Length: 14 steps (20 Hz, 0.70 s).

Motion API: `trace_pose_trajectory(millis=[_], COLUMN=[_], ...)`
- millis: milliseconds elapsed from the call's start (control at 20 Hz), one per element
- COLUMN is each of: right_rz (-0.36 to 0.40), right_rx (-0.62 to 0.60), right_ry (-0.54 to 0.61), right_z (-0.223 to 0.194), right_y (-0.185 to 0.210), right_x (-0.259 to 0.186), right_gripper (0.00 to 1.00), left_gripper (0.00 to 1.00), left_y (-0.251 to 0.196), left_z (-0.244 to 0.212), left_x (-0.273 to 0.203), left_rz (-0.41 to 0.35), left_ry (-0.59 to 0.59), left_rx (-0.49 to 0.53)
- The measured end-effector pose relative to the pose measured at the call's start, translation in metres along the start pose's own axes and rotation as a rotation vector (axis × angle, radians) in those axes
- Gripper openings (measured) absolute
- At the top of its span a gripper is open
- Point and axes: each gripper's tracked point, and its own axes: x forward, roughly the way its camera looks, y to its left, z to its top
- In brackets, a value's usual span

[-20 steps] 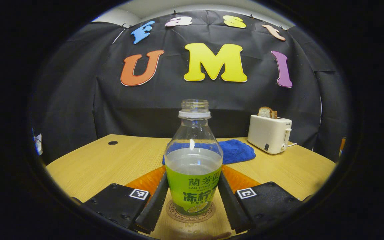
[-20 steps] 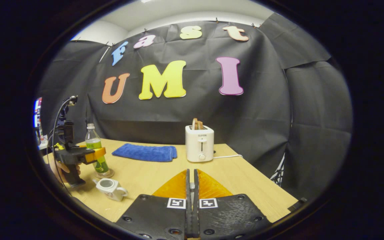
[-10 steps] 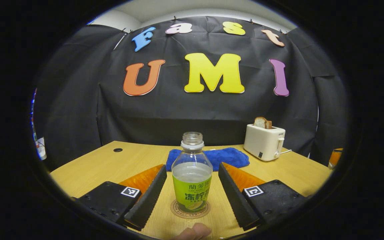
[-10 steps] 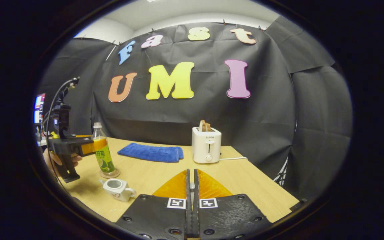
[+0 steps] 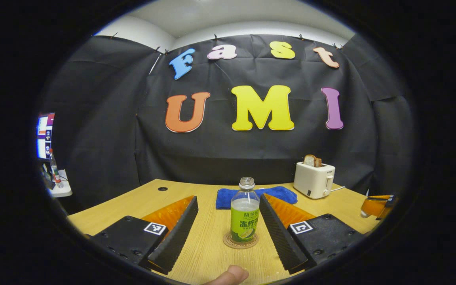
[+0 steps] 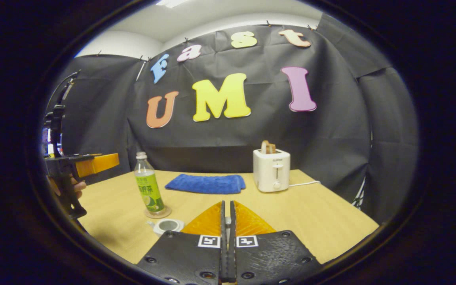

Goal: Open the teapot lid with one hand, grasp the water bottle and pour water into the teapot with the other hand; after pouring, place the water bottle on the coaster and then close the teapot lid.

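The wooden table (image 5: 141,202) carries a white toaster (image 6: 271,170) and a folded blue towel (image 6: 206,184) near the back wall. The water bottle (image 5: 244,215) stands upright on the round coaster (image 5: 228,242), capless and partly full. The left gripper (image 5: 228,231) spreads wide, its fingers apart from the bottle on either side. The right gripper (image 6: 228,241) is pressed together; whether anything sits between its fingers cannot be told. The small teapot (image 6: 167,225) sits lidless just beside the coaster.

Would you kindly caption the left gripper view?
Open left gripper facing green-labelled clear plastic water bottle standing on round coaster.
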Motion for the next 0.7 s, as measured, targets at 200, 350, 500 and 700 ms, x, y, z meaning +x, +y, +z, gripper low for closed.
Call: trace_pose_trajectory(millis=[200, 350, 500, 700], right_rz=[0.082, 0.108, 0.128, 0.159], right_rx=[-0.008, -0.018, -0.026, -0.037], right_ry=[0.036, 0.047, 0.062, 0.093], right_z=[-0.014, -0.017, -0.026, -0.043], right_y=[0.033, 0.053, 0.072, 0.096], right_x=[0.018, 0.03, 0.042, 0.052], right_gripper=[0.0, 0.0, 0.0, 0.0], left_gripper=[0.97, 0.97, 0.97, 0.97], left_y=[0.022, 0.03, 0.036, 0.034], left_z=[-0.002, -0.007, -0.003, 0.004], left_x=[-0.03, -0.042, -0.044, -0.048], left_rz=[0.004, -0.006, -0.005, -0.033], left_ry=[-0.017, -0.007, -0.002, -0.016], left_rx=[-0.025, -0.013, -0.002, -0.012])
